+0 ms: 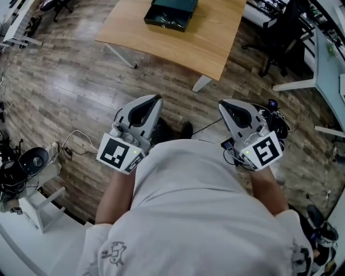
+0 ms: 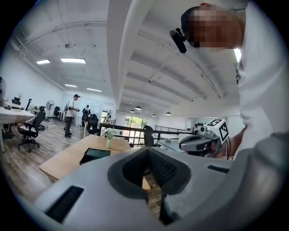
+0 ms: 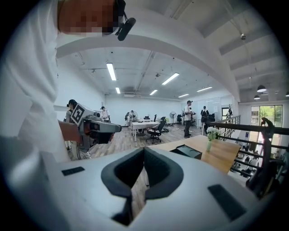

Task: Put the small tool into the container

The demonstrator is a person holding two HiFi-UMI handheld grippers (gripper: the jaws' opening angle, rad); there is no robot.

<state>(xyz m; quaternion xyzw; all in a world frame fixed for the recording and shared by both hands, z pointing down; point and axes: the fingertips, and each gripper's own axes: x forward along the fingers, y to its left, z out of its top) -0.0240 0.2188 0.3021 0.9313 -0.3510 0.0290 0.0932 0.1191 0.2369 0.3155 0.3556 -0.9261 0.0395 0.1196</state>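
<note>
A dark green open container (image 1: 171, 13) sits on a light wooden table (image 1: 215, 38) well ahead of me; it also shows in the left gripper view (image 2: 95, 154) and the right gripper view (image 3: 188, 151). I cannot make out any small tool. My left gripper (image 1: 155, 99) and right gripper (image 1: 225, 104) hang side by side close to my chest, above the wooden floor and short of the table. Both point forward. The left gripper (image 2: 146, 150) has its jaws closed tip to tip with nothing between them, and so does the right gripper (image 3: 143, 149).
A small vase with a flower (image 2: 109, 140) stands on the table behind the container. A white stool with dark gear (image 1: 32, 178) and a cable lie at my left. A black office chair (image 1: 280, 32) and white desks (image 1: 329, 64) stand at the right. People stand far off in the room.
</note>
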